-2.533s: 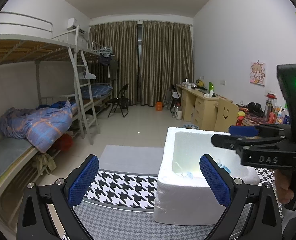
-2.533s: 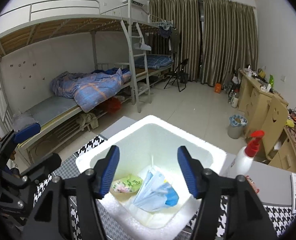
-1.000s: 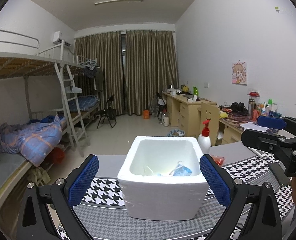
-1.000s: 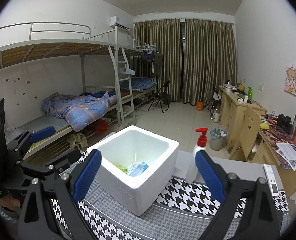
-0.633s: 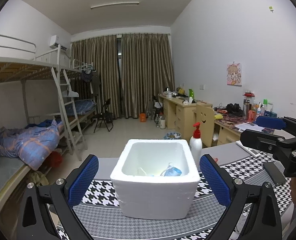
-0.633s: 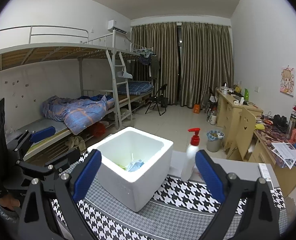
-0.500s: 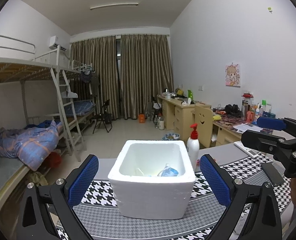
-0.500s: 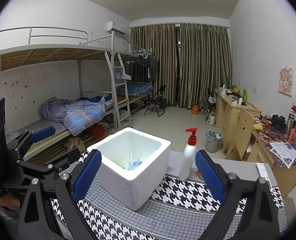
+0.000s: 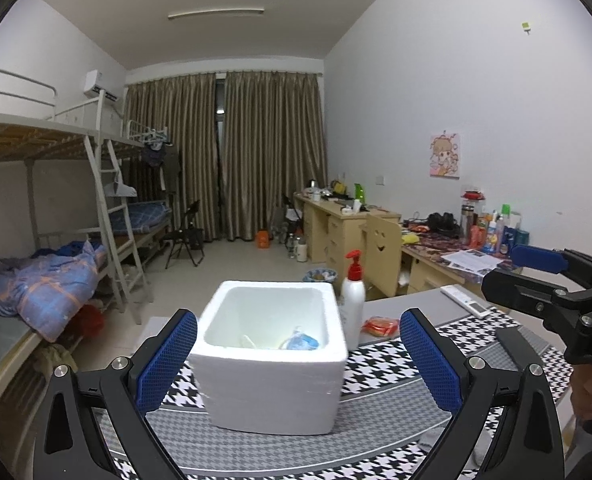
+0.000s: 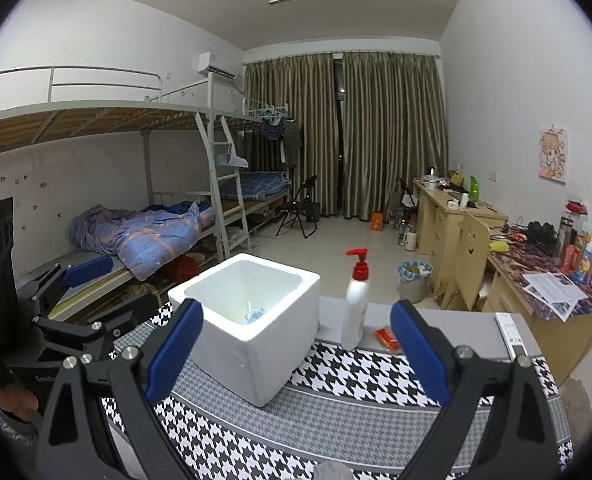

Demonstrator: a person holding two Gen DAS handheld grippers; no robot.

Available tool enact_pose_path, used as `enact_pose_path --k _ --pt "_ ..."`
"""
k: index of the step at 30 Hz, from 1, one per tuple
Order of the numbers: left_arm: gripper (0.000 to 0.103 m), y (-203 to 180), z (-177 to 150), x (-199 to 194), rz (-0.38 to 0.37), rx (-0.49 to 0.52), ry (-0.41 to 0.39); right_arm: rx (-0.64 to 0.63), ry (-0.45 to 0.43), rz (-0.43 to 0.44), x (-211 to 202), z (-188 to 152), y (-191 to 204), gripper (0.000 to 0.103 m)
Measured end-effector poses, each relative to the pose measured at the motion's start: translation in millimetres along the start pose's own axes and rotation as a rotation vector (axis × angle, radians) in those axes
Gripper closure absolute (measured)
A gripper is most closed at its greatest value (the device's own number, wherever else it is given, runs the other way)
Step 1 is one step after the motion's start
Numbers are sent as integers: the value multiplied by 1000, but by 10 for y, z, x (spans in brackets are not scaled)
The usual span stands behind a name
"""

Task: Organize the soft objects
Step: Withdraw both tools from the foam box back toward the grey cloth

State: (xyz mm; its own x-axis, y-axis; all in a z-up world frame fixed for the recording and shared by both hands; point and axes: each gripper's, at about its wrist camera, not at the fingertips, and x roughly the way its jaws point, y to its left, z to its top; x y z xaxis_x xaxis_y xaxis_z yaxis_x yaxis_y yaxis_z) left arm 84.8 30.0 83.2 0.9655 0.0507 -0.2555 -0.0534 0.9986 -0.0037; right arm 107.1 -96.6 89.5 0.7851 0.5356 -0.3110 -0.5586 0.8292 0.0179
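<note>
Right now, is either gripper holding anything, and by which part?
Nothing is held. The left gripper and right gripper both stand open and empty, short of the foam box.

Your left gripper (image 9: 297, 354) level and facing forward, blue pads spread wide with nothing between them, your right gripper (image 10: 296, 354) beside it, equally wide apart and empty, each held in a hand.

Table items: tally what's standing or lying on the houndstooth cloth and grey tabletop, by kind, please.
Foam box: 1
Pump bottle: 1
Red packet: 1
White remote: 1
Dark flat device: 1
Total: 5, not counting the soft items inside the box.
</note>
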Motion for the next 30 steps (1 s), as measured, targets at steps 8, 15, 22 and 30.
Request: enact_pose_path --k 8,15,22,30 --pt "1 -116 -25 -80 -43 11 1 25 -9 -25 -162 -88 -82 6" --pt "1 -191 -43 -212 -53 14 -16 45 -16 -31 -279 -163 -138 6" --pt "1 -276 -116 -290 -57 26 -10 66 -22 -29 -397 -241 -178 6" --pt "1 -347 -185 -397 -72 26 -7 62 -27 -38 -509 -343 -170 6"
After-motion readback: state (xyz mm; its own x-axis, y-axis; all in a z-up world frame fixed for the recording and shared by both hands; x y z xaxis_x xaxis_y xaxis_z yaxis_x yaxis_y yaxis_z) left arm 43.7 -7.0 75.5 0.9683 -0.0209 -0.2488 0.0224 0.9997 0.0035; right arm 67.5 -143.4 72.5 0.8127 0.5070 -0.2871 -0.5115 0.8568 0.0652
